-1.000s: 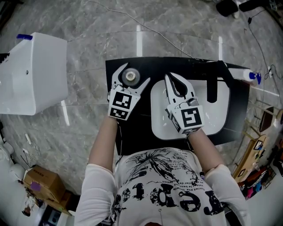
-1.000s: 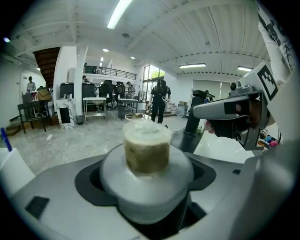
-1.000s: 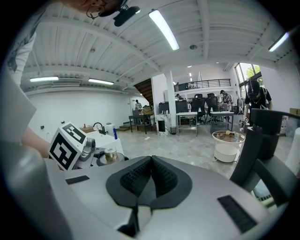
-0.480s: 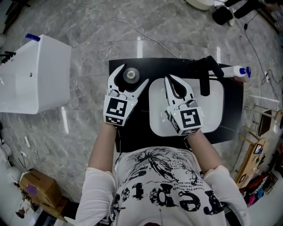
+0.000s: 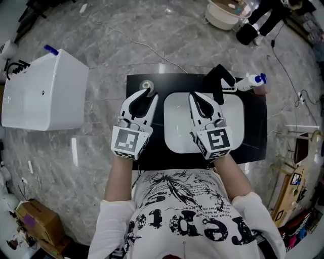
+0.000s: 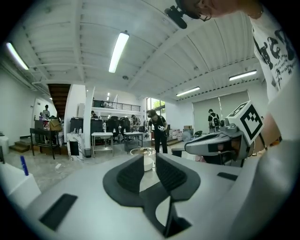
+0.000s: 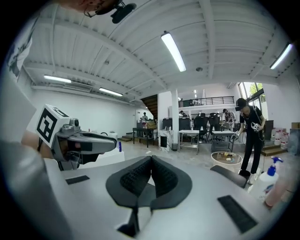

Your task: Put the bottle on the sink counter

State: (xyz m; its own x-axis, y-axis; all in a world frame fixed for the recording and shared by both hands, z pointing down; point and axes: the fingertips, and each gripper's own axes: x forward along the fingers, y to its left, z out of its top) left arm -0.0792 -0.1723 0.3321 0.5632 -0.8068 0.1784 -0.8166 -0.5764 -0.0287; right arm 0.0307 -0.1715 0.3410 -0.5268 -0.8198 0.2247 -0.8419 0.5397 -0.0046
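Observation:
A small round grey-capped thing (image 5: 147,85), seemingly the bottle seen from above, stands on the black sink counter (image 5: 255,126) at its far left corner. My left gripper (image 5: 147,95) hovers just short of it, apart from it; its jaws are closing to a narrow gap with nothing between them, as the left gripper view (image 6: 150,157) confirms. My right gripper (image 5: 194,96) hangs over the white basin (image 5: 177,136), shut and empty, pads together in its own view (image 7: 151,159). A white spray bottle (image 5: 249,81) with a blue top sits at the counter's far right.
A black faucet (image 5: 218,81) rises at the basin's back edge. A white box (image 5: 43,96) stands on the floor to the left, a round tub (image 5: 225,12) beyond the counter. A cable (image 5: 136,40) trails over the marble floor. People and desks fill the room behind.
The left gripper's jaws, wide around the round grey thing a second ago, have let it go, drawn back toward me and narrowed. The right gripper stays shut.

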